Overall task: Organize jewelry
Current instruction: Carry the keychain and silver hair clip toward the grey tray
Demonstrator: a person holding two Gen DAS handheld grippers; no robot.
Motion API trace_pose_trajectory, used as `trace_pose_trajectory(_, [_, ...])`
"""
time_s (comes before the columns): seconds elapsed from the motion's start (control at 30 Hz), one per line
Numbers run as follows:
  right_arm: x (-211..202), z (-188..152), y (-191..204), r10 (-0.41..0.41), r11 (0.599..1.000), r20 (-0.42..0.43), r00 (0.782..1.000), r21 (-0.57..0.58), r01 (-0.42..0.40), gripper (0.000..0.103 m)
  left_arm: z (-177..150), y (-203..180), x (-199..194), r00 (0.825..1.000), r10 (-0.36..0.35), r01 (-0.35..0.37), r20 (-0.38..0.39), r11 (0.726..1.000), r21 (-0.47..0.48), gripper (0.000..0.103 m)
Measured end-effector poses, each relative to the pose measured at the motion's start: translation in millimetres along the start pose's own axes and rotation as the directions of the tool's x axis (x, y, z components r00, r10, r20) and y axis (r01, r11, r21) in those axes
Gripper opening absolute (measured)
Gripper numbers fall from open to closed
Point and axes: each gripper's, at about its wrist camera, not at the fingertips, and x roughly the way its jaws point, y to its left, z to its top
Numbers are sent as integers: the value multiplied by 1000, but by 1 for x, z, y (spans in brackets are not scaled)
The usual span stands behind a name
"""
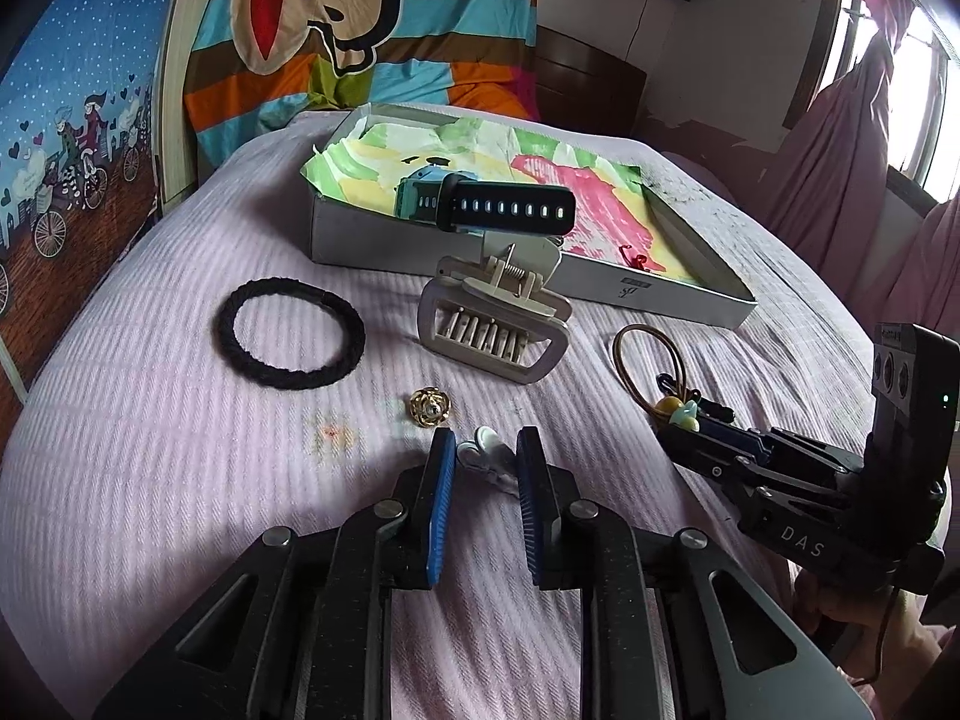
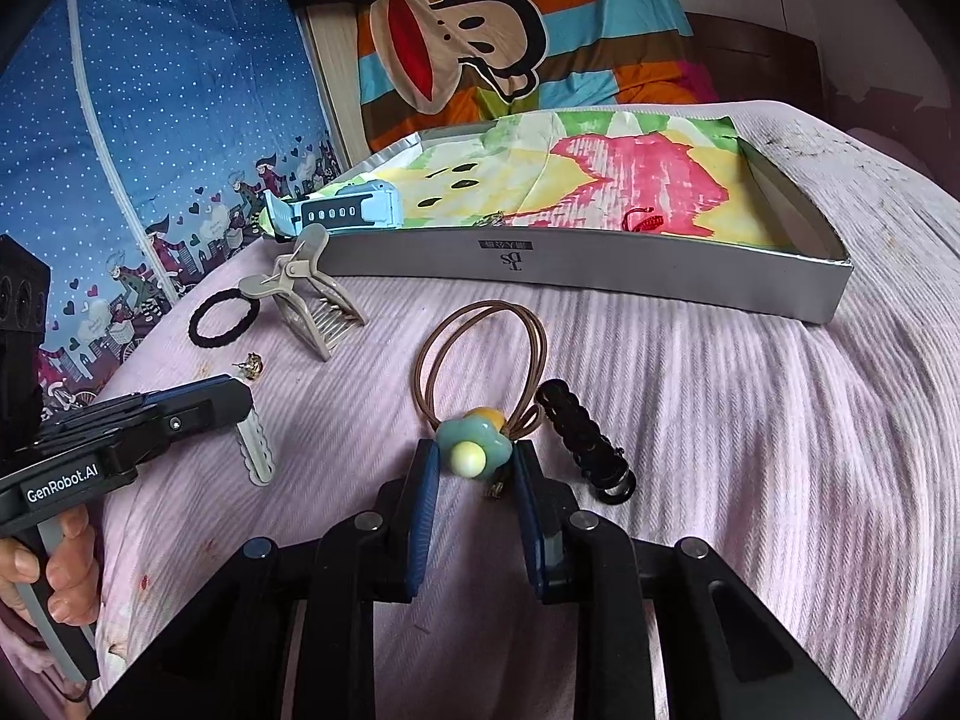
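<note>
Pale grey scalloped hair clip (image 2: 255, 450) lies on the pink bedspread (image 1: 150, 420) near its front edge, long axis running toward the left gripper (image 1: 483, 450), whose narrowed jaws clasp its end. The right gripper (image 2: 474, 462) pinches the flower-charm hair tie (image 2: 474, 450).

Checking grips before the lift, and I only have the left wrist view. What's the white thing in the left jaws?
Observer: A white scalloped hair clip. The left gripper has one end; the rest lies on the bedspread.
Operator: Right jaws on the flower?
Observer: Yes. The flower charm sits between the right gripper pads and looks to touch both.
Operator: Anything beside it?
Observer: A black hair clip lies just right of the charm, outside the jaws.
</note>
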Motion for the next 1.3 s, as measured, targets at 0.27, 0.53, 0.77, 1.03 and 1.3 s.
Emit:
trace_pose_trajectory(0.27, [-7, 0, 2, 12, 1000, 26, 1000, -8, -12, 23, -8, -25, -14, 999, -20, 16, 37, 993, 115, 15])
trace_pose_trajectory(0.53, [-35, 2, 6, 10, 1000, 134, 991, -24, -7, 23, -6, -46, -24, 995, -20, 4, 94, 987, 164, 13])
trace_pose_trajectory(0.77, [-49, 9, 0, -13, 1000, 199, 980, -4, 14, 23, 12, -59, -24, 991, -28, 7, 130, 987, 159, 13])
trace_pose_trajectory(1.03, [-71, 30, -24, -63, 997, 308, 949, 70, 43, 23, 37, -71, -23, 982, -40, 17, 183, 992, 127, 13])
trace_pose_trajectory(1.3, [-52, 62, -62, -129, 988, 331, 935, 119, 94, 23, 85, -82, 0, 974, 10, -27, 228, 997, 73, 13])
